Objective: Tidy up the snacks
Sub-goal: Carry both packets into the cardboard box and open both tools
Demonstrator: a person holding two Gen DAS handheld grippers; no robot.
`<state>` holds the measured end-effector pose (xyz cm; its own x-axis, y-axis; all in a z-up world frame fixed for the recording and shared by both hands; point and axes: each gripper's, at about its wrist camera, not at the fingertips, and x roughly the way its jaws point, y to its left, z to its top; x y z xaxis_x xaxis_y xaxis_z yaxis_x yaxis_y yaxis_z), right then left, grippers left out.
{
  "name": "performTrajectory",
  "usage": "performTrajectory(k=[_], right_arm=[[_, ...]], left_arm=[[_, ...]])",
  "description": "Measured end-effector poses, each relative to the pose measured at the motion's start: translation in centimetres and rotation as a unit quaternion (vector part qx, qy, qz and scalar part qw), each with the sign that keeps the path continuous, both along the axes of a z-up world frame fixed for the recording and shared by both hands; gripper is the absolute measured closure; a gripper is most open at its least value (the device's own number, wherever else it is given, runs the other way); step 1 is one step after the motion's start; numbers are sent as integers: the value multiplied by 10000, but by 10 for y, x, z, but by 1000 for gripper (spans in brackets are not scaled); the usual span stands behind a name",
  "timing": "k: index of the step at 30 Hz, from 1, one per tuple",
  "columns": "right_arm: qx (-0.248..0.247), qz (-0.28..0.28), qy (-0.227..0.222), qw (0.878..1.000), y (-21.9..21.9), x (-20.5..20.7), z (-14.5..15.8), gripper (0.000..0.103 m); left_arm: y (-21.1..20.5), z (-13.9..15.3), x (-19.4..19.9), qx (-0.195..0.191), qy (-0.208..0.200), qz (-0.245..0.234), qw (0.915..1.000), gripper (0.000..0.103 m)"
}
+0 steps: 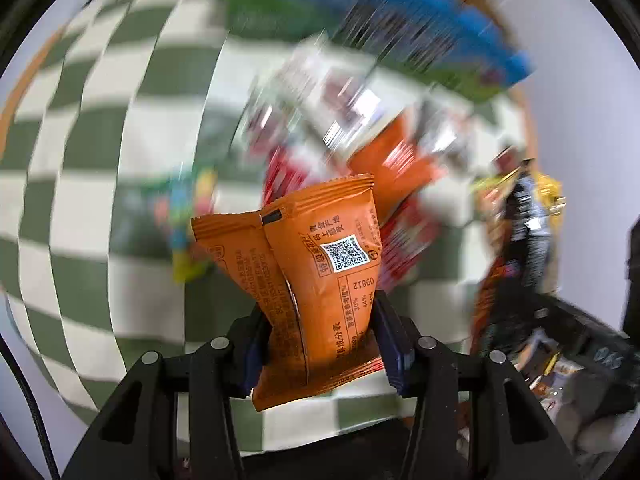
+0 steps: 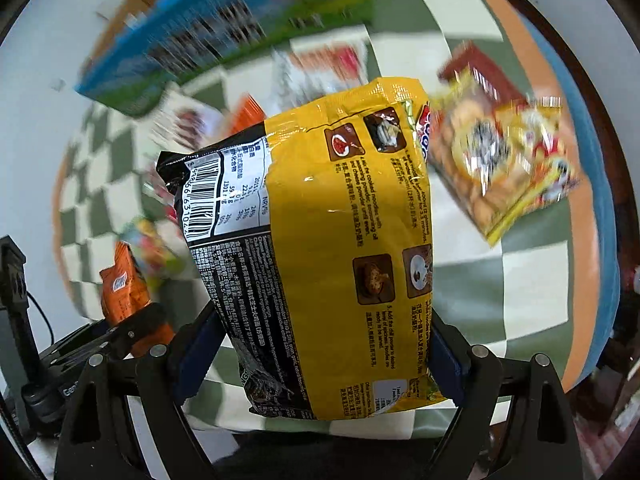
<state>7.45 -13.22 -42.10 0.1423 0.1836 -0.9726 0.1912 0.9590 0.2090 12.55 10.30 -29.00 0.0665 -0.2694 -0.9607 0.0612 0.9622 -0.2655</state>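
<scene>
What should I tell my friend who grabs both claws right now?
Left claw: shut on a small orange foil snack packet, lifted off the table.
Right claw: closed on a big yellow-and-black plastic noodle bag, also in the air.
Still on the green-and-white checkered tablecloth: a blue-and-green cardboard box, a yellow biscuit packet, red and orange wrappers, all blurred.
Done: two snacks picked up.
Left: put both down where they belong, then sort the rest.
</scene>
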Motion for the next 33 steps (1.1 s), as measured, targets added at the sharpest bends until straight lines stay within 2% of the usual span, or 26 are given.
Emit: performTrajectory(k=[3,5,9,12,15,19,20,21,25,33], right_arm=[[166,12,-318,9994,-2,20,34,11],[235,12,-537,9983,15,36,65,11],[226,42,-950,9952,-5,86,99,11],[88,39,-1165,9931,1,124,122,11],[108,38,-1194,9928,11,165,140,11],[35,135,-1157,9932,17,221,142,11],[14,161,-1113,9937,14,241,134,11],[9,159,-1075,9941,29,250,151,11],[-96,251,-819,9963,39,299,133,11],[-209,490,-248,9983,40,375,57,11]], left_arm=[[-18,44,29,-250,-342,-60,9991,58],[-27,71,52,-386,-542,-99,9977,57],[-49,94,117,-332,-835,-24,9960,57],[-67,90,167,-239,-871,65,9959,57],[-72,79,217,-150,-730,187,9970,57],[-84,61,270,19,-520,245,9983,57],[-87,53,285,58,-446,232,9987,57],[-92,50,298,89,-391,229,9989,57],[-103,22,346,231,-128,252,9993,57],[-109,-33,404,521,261,187,9981,57]])
